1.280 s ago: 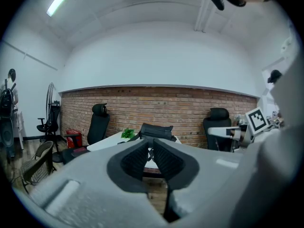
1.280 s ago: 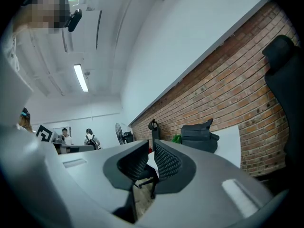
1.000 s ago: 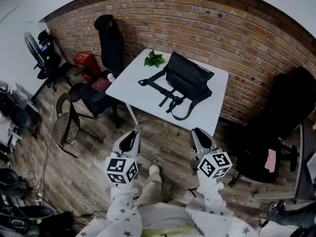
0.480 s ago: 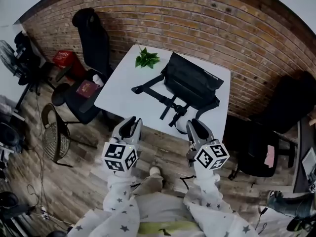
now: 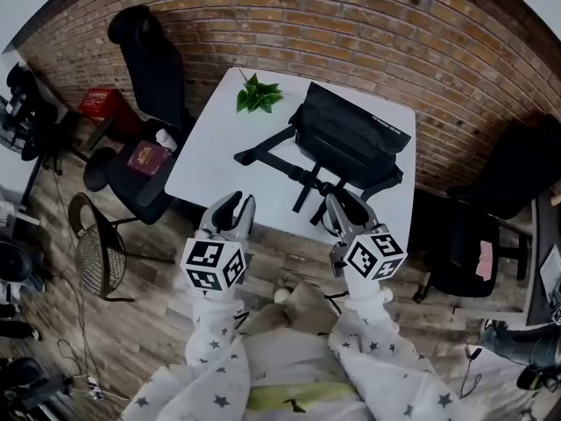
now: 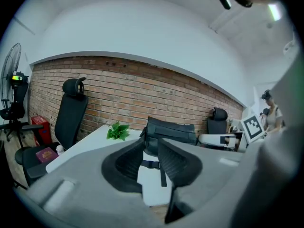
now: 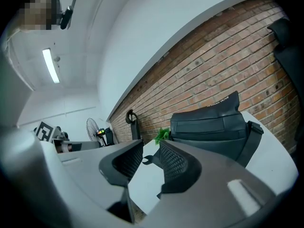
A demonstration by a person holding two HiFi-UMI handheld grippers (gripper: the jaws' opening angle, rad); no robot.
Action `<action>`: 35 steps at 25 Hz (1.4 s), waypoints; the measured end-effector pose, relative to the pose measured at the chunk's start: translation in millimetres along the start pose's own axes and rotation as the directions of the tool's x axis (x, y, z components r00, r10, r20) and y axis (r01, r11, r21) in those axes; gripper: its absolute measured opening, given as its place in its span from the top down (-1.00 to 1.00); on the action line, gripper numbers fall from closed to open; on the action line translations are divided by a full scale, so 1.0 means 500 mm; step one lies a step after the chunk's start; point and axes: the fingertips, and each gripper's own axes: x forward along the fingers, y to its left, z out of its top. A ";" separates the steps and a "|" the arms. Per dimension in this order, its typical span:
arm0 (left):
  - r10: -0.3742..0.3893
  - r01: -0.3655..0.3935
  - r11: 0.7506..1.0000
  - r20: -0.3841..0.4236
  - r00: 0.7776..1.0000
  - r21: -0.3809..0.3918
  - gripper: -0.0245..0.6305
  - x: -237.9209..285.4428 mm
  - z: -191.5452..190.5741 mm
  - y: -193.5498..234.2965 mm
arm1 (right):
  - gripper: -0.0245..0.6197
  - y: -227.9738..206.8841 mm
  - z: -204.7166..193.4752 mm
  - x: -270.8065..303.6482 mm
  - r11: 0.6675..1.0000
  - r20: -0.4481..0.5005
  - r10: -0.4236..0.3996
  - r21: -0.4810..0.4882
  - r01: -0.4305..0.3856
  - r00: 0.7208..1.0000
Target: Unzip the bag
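Observation:
A black bag [image 5: 351, 143] lies on the white table [image 5: 219, 156] toward its far right, with its straps [image 5: 280, 158] trailing toward the near edge. Both grippers hover at the near edge of the table, apart from the bag. My left gripper [image 5: 235, 209] is left of the straps. Its jaws are opening and hold nothing. My right gripper [image 5: 344, 205] is just short of the bag's front, its jaws also opening and empty. The left gripper view shows the bag [image 6: 171, 131] beyond the left gripper [image 6: 151, 145]. In the right gripper view the bag [image 7: 209, 127] stands past the right gripper [image 7: 151, 151].
A green leafy sprig [image 5: 257, 96] lies at the table's far left corner. A brick wall [image 5: 412, 33] backs the table. Black office chairs stand to the left [image 5: 151, 55] and right [image 5: 486, 226]. One seat holds a red book [image 5: 142, 158]. A wire stool [image 5: 92, 253] stands on the wood floor.
The view has closed in on the table. Both grippers have moved forward from over the floor to the table's near edge, and their jaws stand wider apart.

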 end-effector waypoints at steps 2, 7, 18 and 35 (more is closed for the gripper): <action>-0.003 0.003 1.000 -0.014 1.000 -0.013 0.66 0.011 -0.008 0.011 | 0.60 -0.004 -0.008 0.015 1.000 -0.011 -0.007 0.009 0.007 1.000; -0.010 0.009 0.999 -0.036 0.999 -0.038 0.63 0.047 -0.024 0.037 | 0.58 -0.028 -0.021 0.062 1.000 -0.034 -0.016 0.025 0.017 0.999; -0.045 0.044 0.999 -0.036 0.998 -0.030 0.59 0.220 0.040 0.135 | 0.56 -0.085 -0.043 0.231 0.997 -0.080 -0.008 0.078 0.014 0.997; -0.276 0.277 0.961 -0.087 0.957 0.008 0.47 0.469 0.092 0.120 | 0.52 -0.136 -0.102 0.372 0.993 -0.183 0.003 0.119 0.019 0.983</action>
